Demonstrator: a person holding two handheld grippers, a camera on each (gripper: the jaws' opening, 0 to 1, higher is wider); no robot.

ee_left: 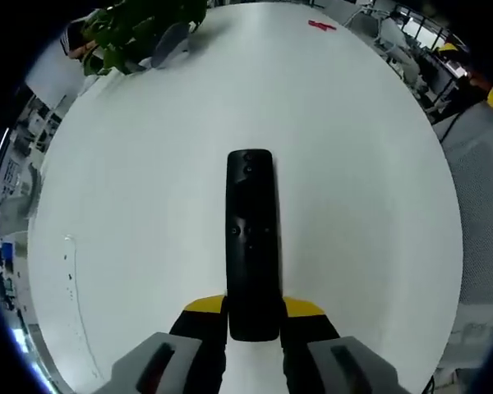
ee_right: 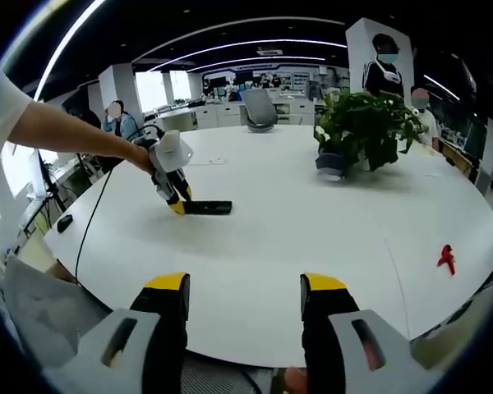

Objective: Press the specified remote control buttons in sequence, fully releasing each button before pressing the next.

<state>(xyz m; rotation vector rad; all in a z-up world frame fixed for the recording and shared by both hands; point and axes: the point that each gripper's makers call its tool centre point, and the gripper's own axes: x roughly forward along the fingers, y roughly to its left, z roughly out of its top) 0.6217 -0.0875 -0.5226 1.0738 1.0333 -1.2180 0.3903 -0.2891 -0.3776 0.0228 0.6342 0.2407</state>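
A long black remote control [ee_left: 251,238] lies flat on the white table [ee_left: 148,205], buttons up. My left gripper [ee_left: 254,320] is shut on the remote's near end, its yellow-tipped jaws pressed to either side. In the right gripper view the same remote [ee_right: 207,208] lies far off on the table [ee_right: 312,238], held by the left gripper [ee_right: 179,205] in a person's hand. My right gripper [ee_right: 245,300] stands open above the table's near edge with nothing between its yellow-tipped jaws.
A potted green plant [ee_right: 363,127] stands at the back of the table, also seen as the plant [ee_left: 135,29] at the far left. A small red object [ee_right: 446,258] lies near the right edge. Office chairs and people sit beyond the table.
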